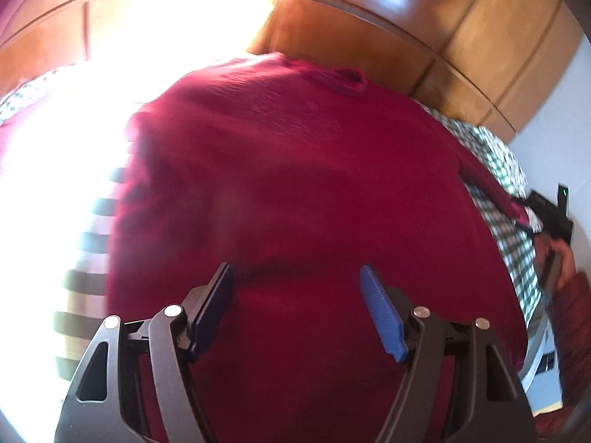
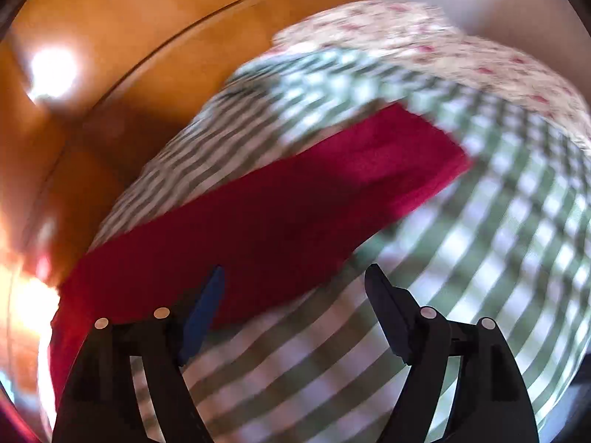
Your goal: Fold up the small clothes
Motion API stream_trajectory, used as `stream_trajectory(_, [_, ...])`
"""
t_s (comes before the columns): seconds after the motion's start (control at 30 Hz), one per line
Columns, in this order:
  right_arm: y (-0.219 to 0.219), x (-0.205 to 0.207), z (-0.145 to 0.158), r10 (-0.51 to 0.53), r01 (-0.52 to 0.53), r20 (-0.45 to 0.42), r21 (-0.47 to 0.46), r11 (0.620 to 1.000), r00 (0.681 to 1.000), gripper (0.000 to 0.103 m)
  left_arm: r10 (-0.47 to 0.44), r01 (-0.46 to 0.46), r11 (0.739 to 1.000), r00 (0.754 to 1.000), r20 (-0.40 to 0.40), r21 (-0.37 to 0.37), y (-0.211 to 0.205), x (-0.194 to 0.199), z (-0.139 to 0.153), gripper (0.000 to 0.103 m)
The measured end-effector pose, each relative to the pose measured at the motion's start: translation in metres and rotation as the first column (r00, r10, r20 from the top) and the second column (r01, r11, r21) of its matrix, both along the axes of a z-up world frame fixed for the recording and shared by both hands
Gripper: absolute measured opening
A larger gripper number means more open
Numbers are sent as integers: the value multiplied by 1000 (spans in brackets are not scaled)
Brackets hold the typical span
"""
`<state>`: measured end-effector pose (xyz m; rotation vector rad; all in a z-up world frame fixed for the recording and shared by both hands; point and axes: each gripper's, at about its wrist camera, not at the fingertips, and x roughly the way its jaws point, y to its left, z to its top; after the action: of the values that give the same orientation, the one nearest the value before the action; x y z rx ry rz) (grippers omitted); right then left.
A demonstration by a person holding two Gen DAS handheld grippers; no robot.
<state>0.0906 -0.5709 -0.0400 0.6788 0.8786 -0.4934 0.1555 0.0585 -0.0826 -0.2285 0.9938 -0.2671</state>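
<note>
Presently the red garment lies spread on the checked cloth, one sleeve stretched far right. Left gripper and right gripper both gape wide, holding nothing. Judged between folds; next move calls for seizing an edge

The crimson garment is soft matt knit cloth with a faintly fuzzy nap. Under it, the green-and-white checked bedsheet looks like thin, smooth woven cotton; at the bed's far edge lies a floral cover, also matt cloth. The wooden wardrobe panels are varnished and glossy. The left gripper has matt grey arms, shiny metal rivets and ribbed blue pads.
</note>
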Motion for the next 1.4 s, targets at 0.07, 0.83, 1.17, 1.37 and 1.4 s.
stream_trajectory(0.07, [38,3,-4,142,-142,-1,37,989,990,77,34,-34,999,999,7,10,11,-5,1,70])
stream_trajectory(0.83, [220,-111,-6,630,-668,-259,-86,739,732,7,10,-10,1000,998,-57,-2,51,-84,-19,71])
stream_trajectory(1.17, [177,-110,-3,482,-502,-190,-72,862,855,68,13,-12,1000,999,37,-5,33,-62,9,72])
stream_trajectory(1.37, [65,-93,-2,116,-119,-73,-45,992,991,68,24,-27,999,997,72,40,-9,-21,8,76])
stream_trajectory(1.4, [47,-92,-3,52,-53,-51,-26,998,997,68,21,-23,999,997,68,40,-16,-19,5,76])
